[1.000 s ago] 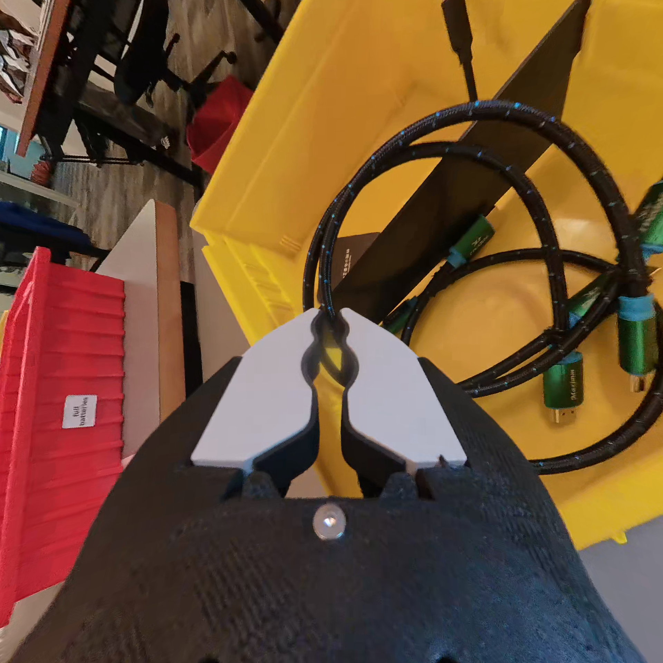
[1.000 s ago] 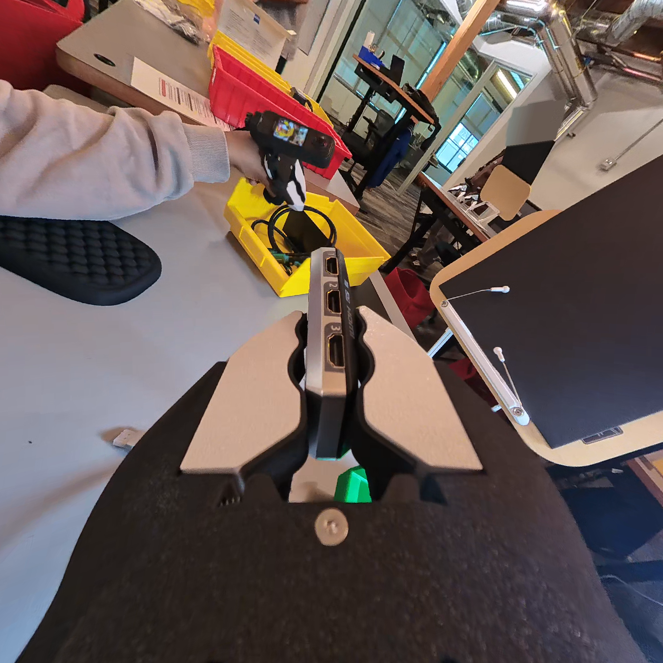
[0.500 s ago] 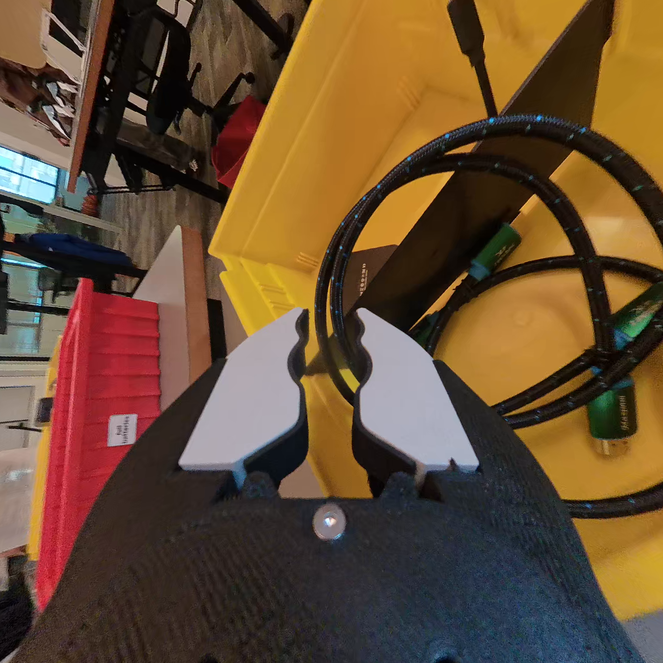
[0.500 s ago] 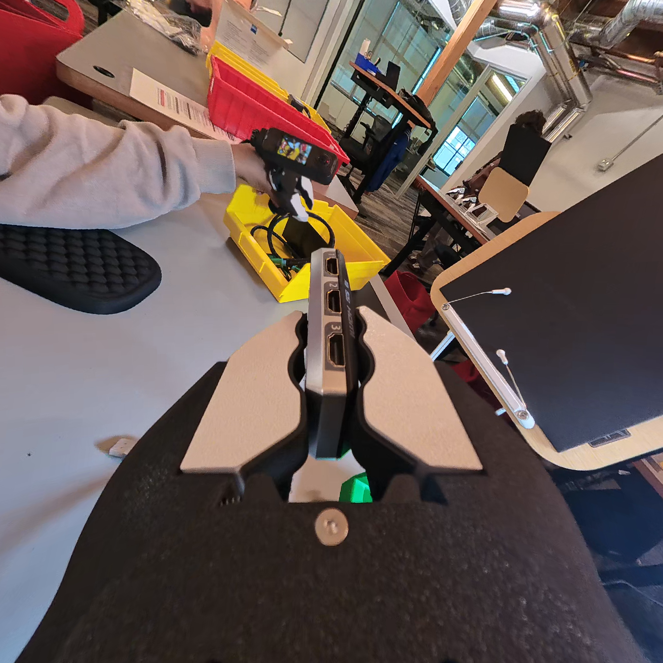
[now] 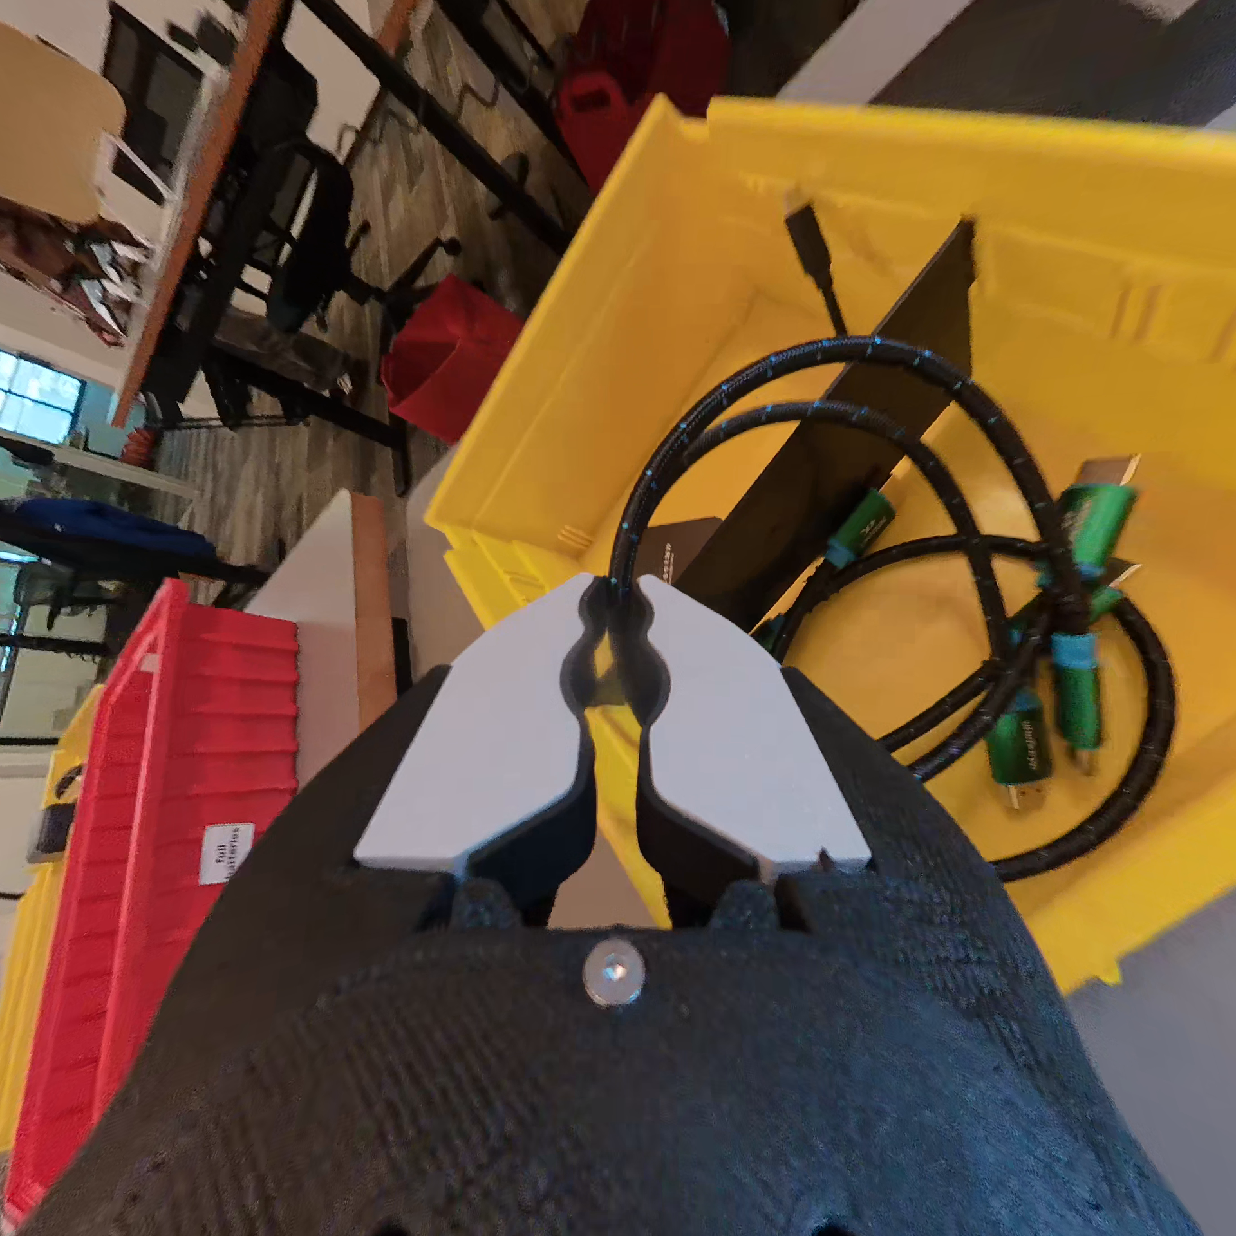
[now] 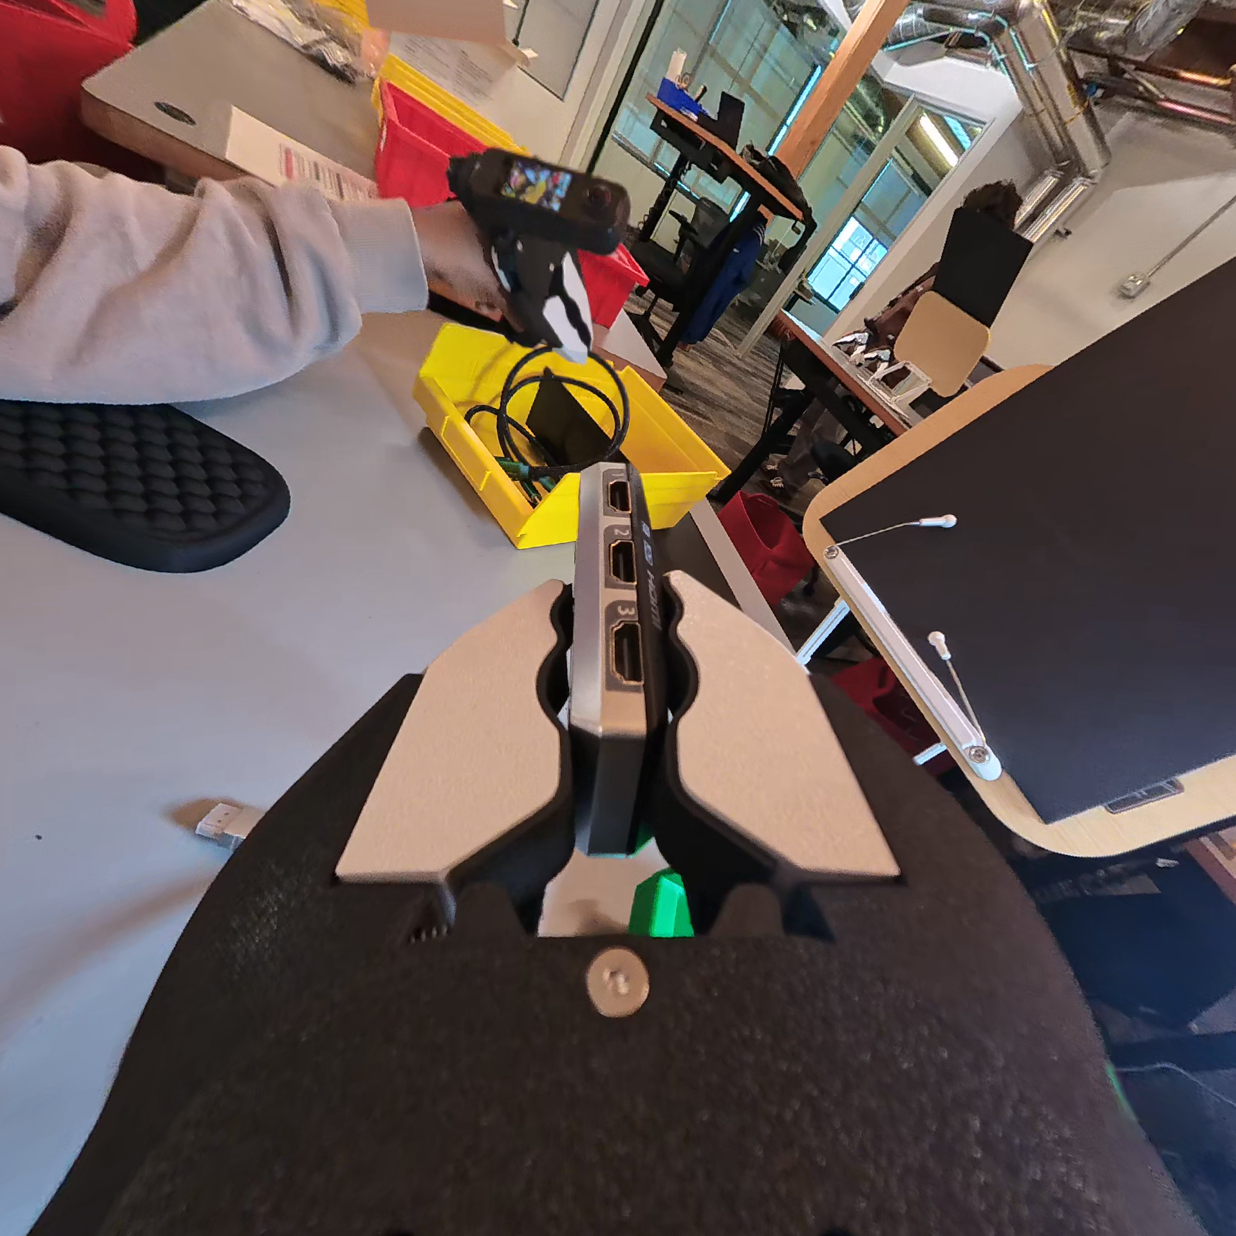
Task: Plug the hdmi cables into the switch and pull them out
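Observation:
My left gripper [image 5: 616, 592] is shut on a loop of black braided HDMI cable [image 5: 756, 418] and holds it above the yellow bin [image 5: 602, 281]. The cable's green plugs [image 5: 1077, 695] hang bundled at the right over the bin floor. My right gripper [image 6: 619, 595] is shut on the grey HDMI switch [image 6: 619, 602], held on edge with its three ports facing me. In the right wrist view the left gripper [image 6: 568, 334] lifts the cable loop [image 6: 568, 408] over the yellow bin [image 6: 468, 374].
A black card [image 5: 869, 428] stands slanted in the bin beside a thin black plug [image 5: 812, 254]. A red bin [image 5: 180, 769] stands left. A black wrist pad [image 6: 134, 481] and a small metal connector [image 6: 221, 819] lie on the grey table. A dark board [image 6: 1070, 568] is at the right. Spacing between my two grippers at the tips: around 45 cm. My left gripper is the nearer one to the thin black plug [image 5: 812, 254]: about 15 cm, against 45 cm.
The left gripper opened around the cable half a second ago, then closed on it again and lifted it higher over the bin. The right gripper kept hold of the switch.

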A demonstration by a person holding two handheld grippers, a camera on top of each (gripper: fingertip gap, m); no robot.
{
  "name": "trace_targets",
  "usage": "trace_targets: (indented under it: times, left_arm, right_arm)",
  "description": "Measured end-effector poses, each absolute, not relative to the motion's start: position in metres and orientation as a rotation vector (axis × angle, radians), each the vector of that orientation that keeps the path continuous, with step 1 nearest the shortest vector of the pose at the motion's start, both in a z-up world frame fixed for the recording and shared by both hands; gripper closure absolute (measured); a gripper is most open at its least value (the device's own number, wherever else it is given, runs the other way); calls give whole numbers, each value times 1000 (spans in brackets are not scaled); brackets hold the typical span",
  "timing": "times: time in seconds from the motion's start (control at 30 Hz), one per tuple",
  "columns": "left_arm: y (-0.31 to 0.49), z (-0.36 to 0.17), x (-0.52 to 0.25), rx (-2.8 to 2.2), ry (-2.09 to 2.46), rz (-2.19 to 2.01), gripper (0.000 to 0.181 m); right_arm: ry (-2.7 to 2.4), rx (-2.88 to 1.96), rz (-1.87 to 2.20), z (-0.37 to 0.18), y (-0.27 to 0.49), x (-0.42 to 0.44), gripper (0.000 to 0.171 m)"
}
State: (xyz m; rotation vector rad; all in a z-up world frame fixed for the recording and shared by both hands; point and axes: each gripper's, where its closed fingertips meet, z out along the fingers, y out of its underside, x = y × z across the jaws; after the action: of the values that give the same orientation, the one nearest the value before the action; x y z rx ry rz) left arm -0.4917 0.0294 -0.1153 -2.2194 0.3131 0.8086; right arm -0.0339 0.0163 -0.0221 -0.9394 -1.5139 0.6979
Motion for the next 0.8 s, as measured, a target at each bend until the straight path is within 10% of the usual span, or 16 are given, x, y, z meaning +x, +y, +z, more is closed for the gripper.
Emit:
trace_targets:
  times: [0.4, 0.8]
  left_arm:
    - [-15, 7, -307, -1824, 616, 339, 174]
    - [12, -204, -188, -2376, 1082, -247, 174]
  right_arm:
    - [-1454, -836, 679, 23, -6, -7, 148]
    - [-1542, -831, 590, 6, -4, -3, 148]
